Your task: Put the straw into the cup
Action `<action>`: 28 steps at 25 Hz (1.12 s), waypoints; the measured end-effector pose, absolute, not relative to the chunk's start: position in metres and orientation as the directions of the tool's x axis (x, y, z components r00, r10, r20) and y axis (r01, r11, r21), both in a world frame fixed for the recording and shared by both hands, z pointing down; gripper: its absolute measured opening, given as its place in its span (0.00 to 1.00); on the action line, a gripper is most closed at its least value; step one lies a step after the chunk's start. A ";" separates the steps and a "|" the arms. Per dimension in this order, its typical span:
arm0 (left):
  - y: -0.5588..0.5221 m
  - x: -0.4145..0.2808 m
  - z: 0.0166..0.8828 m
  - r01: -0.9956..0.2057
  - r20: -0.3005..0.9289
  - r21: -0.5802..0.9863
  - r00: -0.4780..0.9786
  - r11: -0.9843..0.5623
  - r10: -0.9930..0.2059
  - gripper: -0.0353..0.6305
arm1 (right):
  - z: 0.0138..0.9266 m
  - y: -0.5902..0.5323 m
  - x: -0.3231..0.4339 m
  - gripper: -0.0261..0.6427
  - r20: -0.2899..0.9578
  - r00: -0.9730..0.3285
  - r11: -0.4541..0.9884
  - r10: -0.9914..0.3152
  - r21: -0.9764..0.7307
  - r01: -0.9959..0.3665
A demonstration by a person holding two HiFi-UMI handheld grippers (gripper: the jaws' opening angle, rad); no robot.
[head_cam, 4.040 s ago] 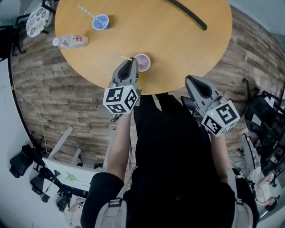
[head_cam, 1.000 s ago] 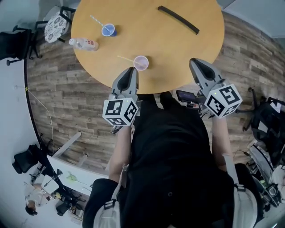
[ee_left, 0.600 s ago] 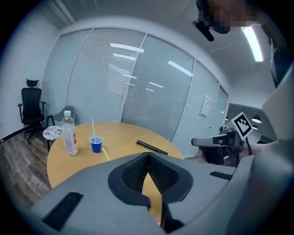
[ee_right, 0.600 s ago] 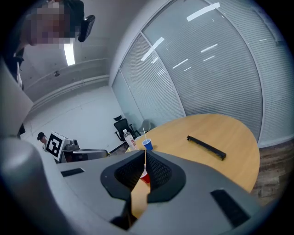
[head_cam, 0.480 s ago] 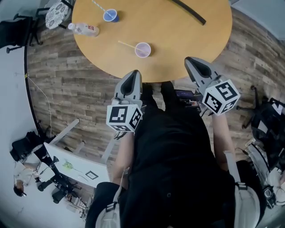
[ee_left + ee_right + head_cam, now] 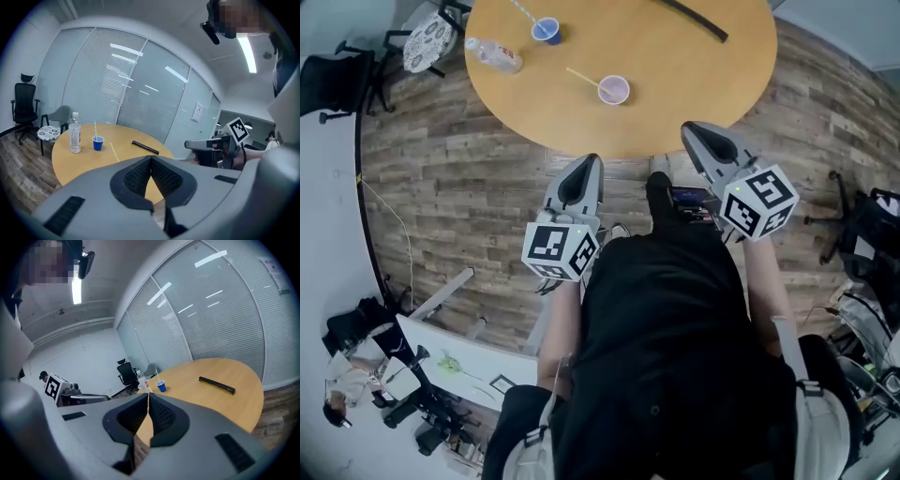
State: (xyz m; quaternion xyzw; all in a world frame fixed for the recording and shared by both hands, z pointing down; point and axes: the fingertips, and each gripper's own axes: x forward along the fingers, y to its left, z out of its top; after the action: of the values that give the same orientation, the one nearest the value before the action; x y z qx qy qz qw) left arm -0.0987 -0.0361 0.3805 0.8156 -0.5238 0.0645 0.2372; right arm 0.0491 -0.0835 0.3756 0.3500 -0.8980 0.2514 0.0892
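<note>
Pointing up the frame toward the round table (image 6: 684, 84), both grippers sit off its near edge in the head view, over the wood floor (image 6: 450, 169). The left gripper (image 6: 589, 161) is clenched on nothing, its pads meeting in its own view. The right gripper (image 6: 692, 131) is likewise closed and empty. The pink cup (image 6: 614, 90) stands upper centre on the table, well apart from both, with the yellow straw (image 6: 581, 75) slanting from its rim toward the upper left. Farther up left are a blue cup (image 6: 546, 30) and a bottle (image 6: 495, 54).
</note>
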 end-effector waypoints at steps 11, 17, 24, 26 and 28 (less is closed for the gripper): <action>0.137 -0.168 0.381 -0.865 0.325 0.314 0.484 -0.390 -0.812 0.07 | 0.371 0.076 -0.024 0.07 0.330 -0.730 0.631 -0.599 -0.367 -0.684; 0.197 -0.195 0.388 -0.844 0.315 0.370 0.508 -0.389 -0.802 0.07 | 0.377 0.148 -0.032 0.07 0.359 -0.689 0.587 -0.630 -0.361 -0.725; 0.224 -0.185 0.371 -0.816 0.281 0.353 0.559 -0.458 -0.780 0.07 | 0.371 0.200 -0.014 0.07 0.379 -0.637 0.536 -0.671 -0.347 -0.770; 0.225 -0.181 0.360 -0.808 0.256 0.350 0.569 -0.473 -0.782 0.07 | 0.364 0.204 -0.008 0.07 0.374 -0.636 0.539 -0.675 -0.338 -0.772; 0.226 -0.173 0.350 -0.801 0.232 0.344 0.579 -0.491 -0.782 0.07 | 0.357 0.206 0.000 0.07 0.364 -0.636 0.542 -0.680 -0.335 -0.771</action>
State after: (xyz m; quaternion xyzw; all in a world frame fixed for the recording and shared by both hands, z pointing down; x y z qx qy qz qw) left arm -0.1733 0.2255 0.3497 0.8630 -0.4584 0.0221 0.2110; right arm 0.0004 0.2064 0.3573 0.4155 -0.8728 0.2376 0.0955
